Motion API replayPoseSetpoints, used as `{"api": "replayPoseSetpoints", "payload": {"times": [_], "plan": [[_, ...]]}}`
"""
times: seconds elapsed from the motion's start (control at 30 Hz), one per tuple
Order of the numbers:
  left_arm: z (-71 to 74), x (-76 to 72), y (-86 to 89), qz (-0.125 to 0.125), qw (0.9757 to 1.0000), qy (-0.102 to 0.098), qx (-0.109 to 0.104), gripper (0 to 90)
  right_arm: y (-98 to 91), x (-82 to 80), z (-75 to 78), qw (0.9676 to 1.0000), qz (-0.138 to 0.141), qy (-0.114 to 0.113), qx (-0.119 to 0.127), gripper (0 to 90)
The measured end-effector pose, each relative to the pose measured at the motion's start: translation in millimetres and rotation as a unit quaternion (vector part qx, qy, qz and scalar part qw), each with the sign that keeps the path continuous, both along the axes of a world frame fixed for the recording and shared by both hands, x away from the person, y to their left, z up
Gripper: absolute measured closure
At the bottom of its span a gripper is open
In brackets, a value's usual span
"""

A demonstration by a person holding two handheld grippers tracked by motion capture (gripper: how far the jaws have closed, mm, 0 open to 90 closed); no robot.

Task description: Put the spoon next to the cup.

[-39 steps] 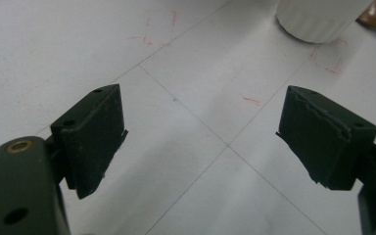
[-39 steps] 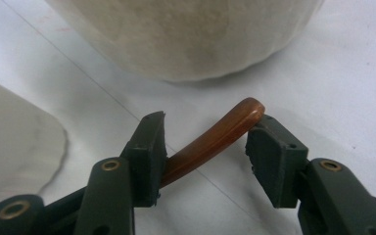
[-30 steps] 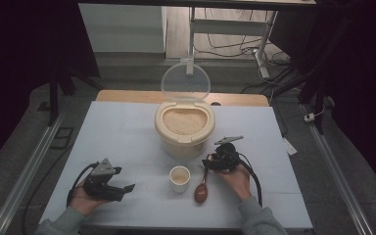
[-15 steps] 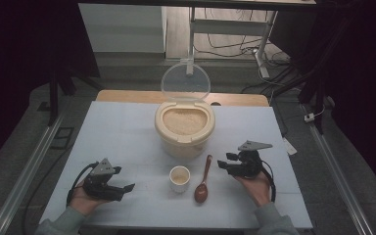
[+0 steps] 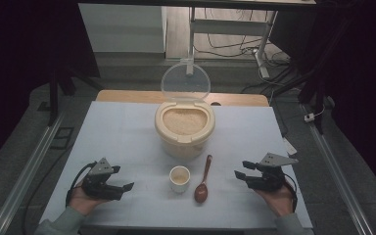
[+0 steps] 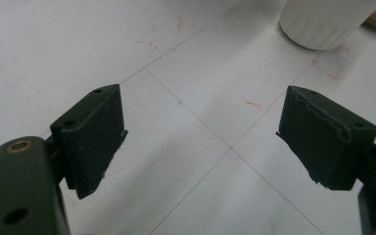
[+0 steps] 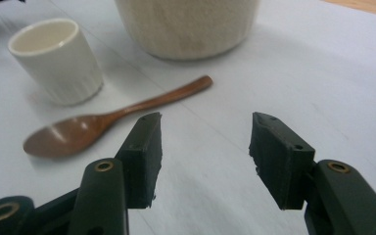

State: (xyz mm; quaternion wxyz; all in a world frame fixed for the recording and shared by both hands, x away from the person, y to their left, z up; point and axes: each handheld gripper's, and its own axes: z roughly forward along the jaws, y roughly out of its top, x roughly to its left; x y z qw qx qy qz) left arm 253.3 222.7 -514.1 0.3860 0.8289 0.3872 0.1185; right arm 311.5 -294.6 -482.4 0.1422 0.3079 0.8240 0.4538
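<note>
- The wooden spoon (image 5: pixel 203 180) lies flat on the white table (image 5: pixel 127 132), well apart from the right gripper (image 5: pixel 241 175) and off to that gripper's jaw side, so the jaws point roughly toward it across bare tabletop.
- In the high view the spoon's long axis runs near to far: the bowl end is the nearer end, toward the person, and the handle tip points away toward the rice container (image 5: pixel 184 128), leaning slightly to the right.
- In the right gripper view the spoon (image 7: pixel 112 117) lies ahead of and left of the jaws, its bowl at the left and hollow side up, its handle slanting up and right toward the base of the rice container (image 7: pixel 186 24).
- The right gripper (image 7: pixel 203 152) stands with its jaws parted and only bare tabletop between them; it touches nothing.
- A small white cup (image 5: pixel 179 178) stands upright just beside the spoon, on the side away from the right gripper; in the right gripper view the cup (image 7: pixel 56 58) is just behind the spoon's bowl.
- The left gripper (image 5: pixel 127 187) sits on the far side of the cup from the spoon, well apart from both, jaws pointing toward the cup.
- Its own view shows the left gripper (image 6: pixel 200 142) spread wide over bare table, holding nothing, with the cup's base (image 6: pixel 328 22) ahead at the upper right.
- The container's clear lid (image 5: pixel 185 82) stands raised behind the rice.
</note>
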Motion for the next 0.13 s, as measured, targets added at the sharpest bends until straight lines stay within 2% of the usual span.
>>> {"api": "replayPoseSetpoints", "payload": {"times": [0.13], "plan": [[0.3, -0.2, -0.1, 0.0, 1.0, 0.0, -0.001, 17.0, -4.2, -2.0, -0.7, 1.0, 0.001, -0.004, 0.0, 45.6]]}}
